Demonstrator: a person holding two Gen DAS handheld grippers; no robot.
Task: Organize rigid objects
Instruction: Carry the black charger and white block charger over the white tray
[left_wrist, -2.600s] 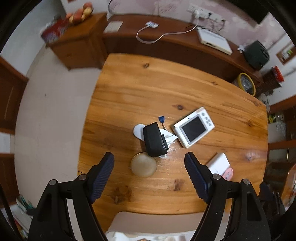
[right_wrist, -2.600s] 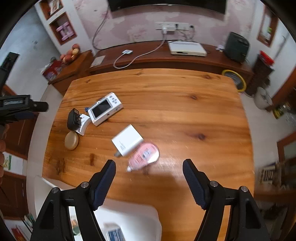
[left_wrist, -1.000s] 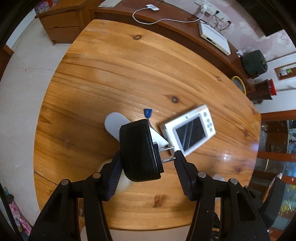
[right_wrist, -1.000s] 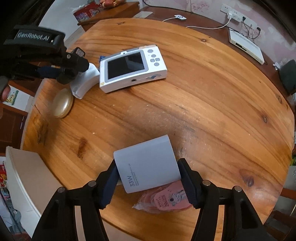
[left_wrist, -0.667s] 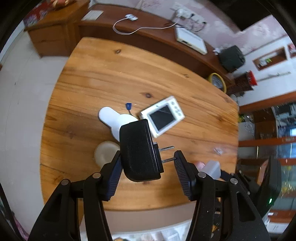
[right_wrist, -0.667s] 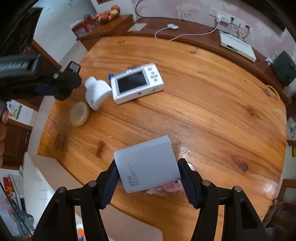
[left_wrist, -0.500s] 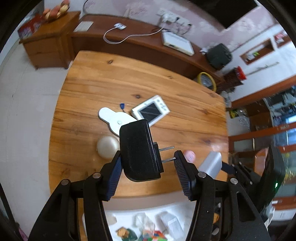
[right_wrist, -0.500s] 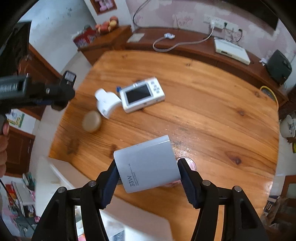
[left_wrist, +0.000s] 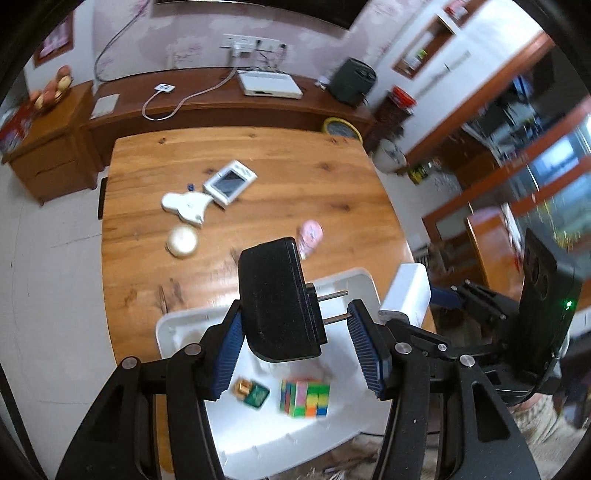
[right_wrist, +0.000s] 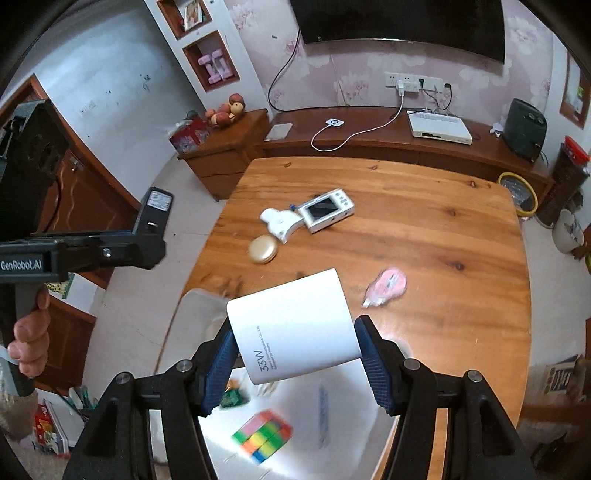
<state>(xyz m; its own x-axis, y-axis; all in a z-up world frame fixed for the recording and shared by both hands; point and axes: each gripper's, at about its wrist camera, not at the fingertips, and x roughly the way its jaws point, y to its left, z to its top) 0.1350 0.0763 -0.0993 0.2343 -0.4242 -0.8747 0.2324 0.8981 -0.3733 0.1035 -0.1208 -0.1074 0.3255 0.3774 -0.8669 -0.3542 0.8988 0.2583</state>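
Black plug adapter: clamped in left gripper, prongs toward right finger, above white bin holding colour cube | White 33W charger: clamped in right gripper above bin; camera, gold compact, pink dispenser on wooden table.

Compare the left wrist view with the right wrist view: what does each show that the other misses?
Only the left wrist view shows the black adapter's two prongs and the right gripper side-on, holding the white charger.

Only the right wrist view shows the charger's printed face, the wall screen and a hand on the left gripper's handle.

Both show the table, camera, round compact, pink item, white bin and colour cube.
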